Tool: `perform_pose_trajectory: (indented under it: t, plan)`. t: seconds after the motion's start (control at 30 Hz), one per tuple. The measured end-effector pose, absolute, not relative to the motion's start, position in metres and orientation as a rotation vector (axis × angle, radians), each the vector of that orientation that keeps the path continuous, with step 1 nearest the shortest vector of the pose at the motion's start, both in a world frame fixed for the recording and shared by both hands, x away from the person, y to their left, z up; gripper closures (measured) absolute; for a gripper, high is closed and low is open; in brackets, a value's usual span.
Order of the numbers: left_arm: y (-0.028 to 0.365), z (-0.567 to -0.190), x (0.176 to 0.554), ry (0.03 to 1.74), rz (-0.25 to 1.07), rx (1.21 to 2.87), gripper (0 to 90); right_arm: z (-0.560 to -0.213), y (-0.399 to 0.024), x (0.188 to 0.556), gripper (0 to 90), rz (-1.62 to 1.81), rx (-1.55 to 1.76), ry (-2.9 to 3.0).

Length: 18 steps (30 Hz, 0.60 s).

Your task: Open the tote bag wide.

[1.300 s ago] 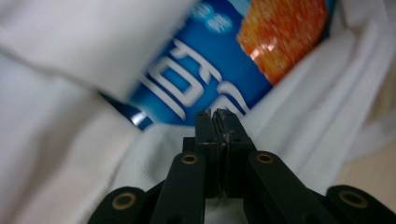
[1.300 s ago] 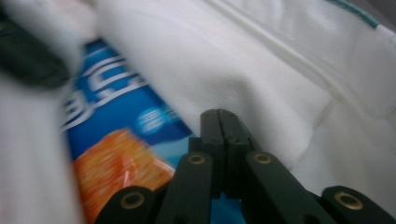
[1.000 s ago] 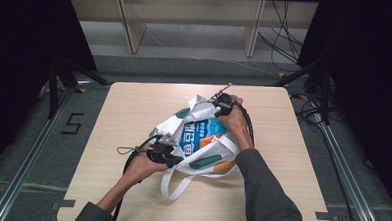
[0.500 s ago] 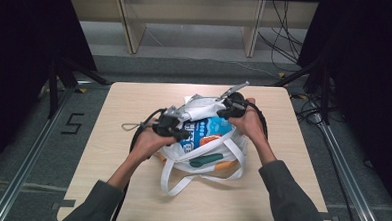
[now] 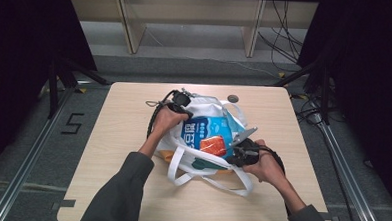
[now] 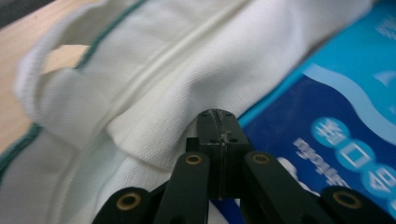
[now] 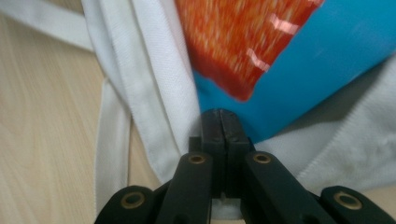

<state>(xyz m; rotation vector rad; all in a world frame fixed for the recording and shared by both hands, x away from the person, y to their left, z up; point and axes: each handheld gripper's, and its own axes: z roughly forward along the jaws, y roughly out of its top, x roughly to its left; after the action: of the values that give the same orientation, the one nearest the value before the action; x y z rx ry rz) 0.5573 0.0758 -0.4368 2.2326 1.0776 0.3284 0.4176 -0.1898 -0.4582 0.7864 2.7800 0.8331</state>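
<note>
stage: packet [image 5: 207,136] already in my white tote bag [image 5: 211,107], handles loose | left gripper [image 6: 219,117] pinched on bag cloth, right gripper [image 7: 219,116] likewise | left: settle, tidy bag

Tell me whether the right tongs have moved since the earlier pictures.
Yes. The right tongs have come from the bag's far side toward the table's near edge.

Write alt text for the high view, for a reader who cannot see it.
A person at a light wooden table works on a white tote bag printed in blue and orange, its handles lying loose toward them. The left gripper meets the bag's far edge; the right gripper meets its near right side. Both have their jaws together.
</note>
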Motion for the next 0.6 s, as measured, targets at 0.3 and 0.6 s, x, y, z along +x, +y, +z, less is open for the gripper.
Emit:
perform_pose_trajectory:
  t: [0.3,0.6]
  plan:
    - [0.078,-0.422,0.529,0.959,0.362,2.266,85.4,-0.441,-0.191,0.417,90.0,0.986,0.808,2.712]
    - [0.104,-0.428,0.494,0.872,0.257,2.331,82.4,-0.409,-0.186,0.491,90.0,1.035,0.957,2.423]
